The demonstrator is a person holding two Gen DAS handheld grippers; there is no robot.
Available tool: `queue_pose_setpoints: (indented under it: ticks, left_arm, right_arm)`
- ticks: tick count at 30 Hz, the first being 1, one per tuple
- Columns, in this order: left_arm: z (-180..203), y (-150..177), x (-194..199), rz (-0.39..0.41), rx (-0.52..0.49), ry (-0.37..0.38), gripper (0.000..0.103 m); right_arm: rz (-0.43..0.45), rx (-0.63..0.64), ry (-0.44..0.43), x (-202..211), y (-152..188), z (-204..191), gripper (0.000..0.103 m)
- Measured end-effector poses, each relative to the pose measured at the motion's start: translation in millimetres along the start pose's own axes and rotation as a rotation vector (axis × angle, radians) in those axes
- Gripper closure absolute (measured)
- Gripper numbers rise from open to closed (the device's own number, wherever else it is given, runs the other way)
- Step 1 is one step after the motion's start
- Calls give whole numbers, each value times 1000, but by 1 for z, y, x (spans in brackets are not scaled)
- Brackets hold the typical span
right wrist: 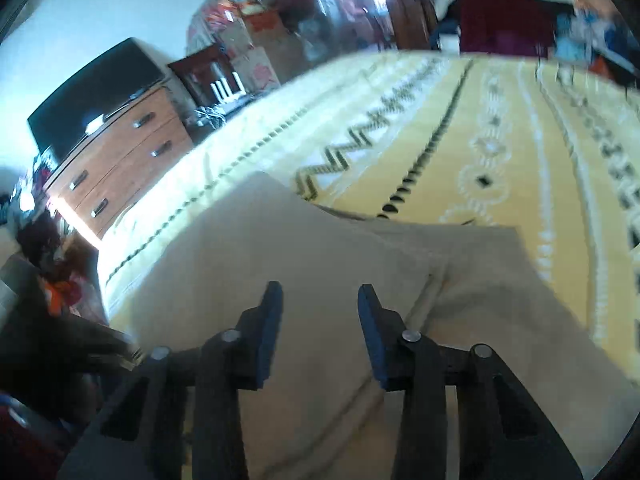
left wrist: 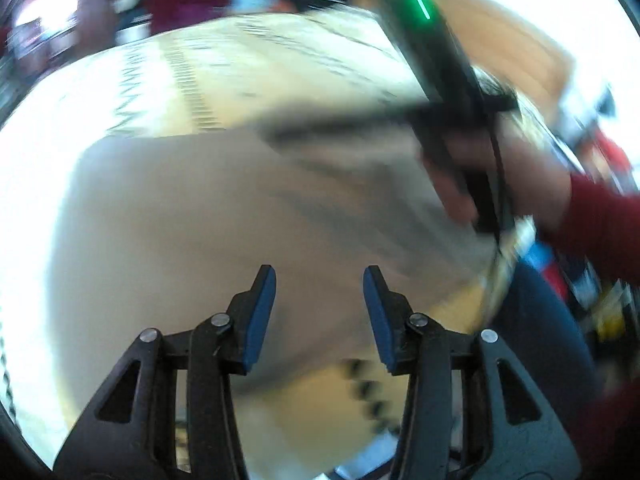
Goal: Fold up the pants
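Beige pants (left wrist: pixel 208 216) lie folded flat on a yellow patterned bedspread (left wrist: pixel 280 64). In the left wrist view my left gripper (left wrist: pixel 320 280) hangs over the near part of the pants, jaws apart, nothing between the blue pads. The other gripper's black body (left wrist: pixel 448 92), held by a hand in a red sleeve (left wrist: pixel 600 232), crosses the upper right, blurred. In the right wrist view my right gripper (right wrist: pixel 320 294) is over the pants (right wrist: pixel 320 256), jaws apart with only cloth beneath them. A seam (right wrist: pixel 424 292) runs beside the right finger.
The bedspread (right wrist: pixel 460 128) stretches far beyond the pants. A wooden dresser (right wrist: pixel 124 156) with a dark television (right wrist: pixel 92 96) stands left of the bed. Clutter and dark red furniture (right wrist: pixel 500 20) lie past the far end. Blue cloth (left wrist: pixel 540 304) shows by the bed's right edge.
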State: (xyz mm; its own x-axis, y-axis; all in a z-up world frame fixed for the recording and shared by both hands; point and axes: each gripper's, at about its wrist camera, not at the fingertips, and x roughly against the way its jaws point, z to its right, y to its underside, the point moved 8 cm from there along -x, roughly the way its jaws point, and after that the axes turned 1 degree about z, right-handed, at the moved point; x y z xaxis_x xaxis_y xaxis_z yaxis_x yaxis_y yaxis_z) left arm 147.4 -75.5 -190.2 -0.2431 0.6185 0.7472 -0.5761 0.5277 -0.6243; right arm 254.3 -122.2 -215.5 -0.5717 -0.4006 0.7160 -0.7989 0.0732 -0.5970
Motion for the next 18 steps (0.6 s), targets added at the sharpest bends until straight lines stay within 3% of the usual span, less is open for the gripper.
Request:
queue_pose_setpoints:
  ticks: [1,2,3,5,7,8,10,12,15,18]
  left_arm:
    - [-33,1,-1,-2,99,-49,53]
    - [-53,5,-4,-27,160,-89,53]
    - [-79,15,-10,-64,243,-113,53]
    - [-96,22,-9,-55,302,-76,58]
    - [-94,22,-6,-38,277,-74,57]
    - [-92,22,-6,-38,258,-81,56]
    - [-89,24,-11,-40,229,-101,51]
    - [-80,24,-14,-38,213,-112,48]
    - [-82,23,-14,-41,189,-124,46]
    - [-85,21,-10,-44,197,-114,46]
  right_arm:
    - [-47,-19,30,-17,8,9,60]
    - [-83,-27,59,-30,19,18,72]
    - [-95,-25,66,-36,26,20,73]
    - [-87,-6,57,-29,22,16,73]
    - [-8,-17,35,-5,1,21,71]
    - [29,-34,40,5,-9,32,64]
    - [94,-75,120,17,-33,71,56]
    - [65,-143,176,3,-40,111,55]
    - [-84,-233,243,-38,-23,157,57]
    - [-18,-195,284,-18,-35,137,56]
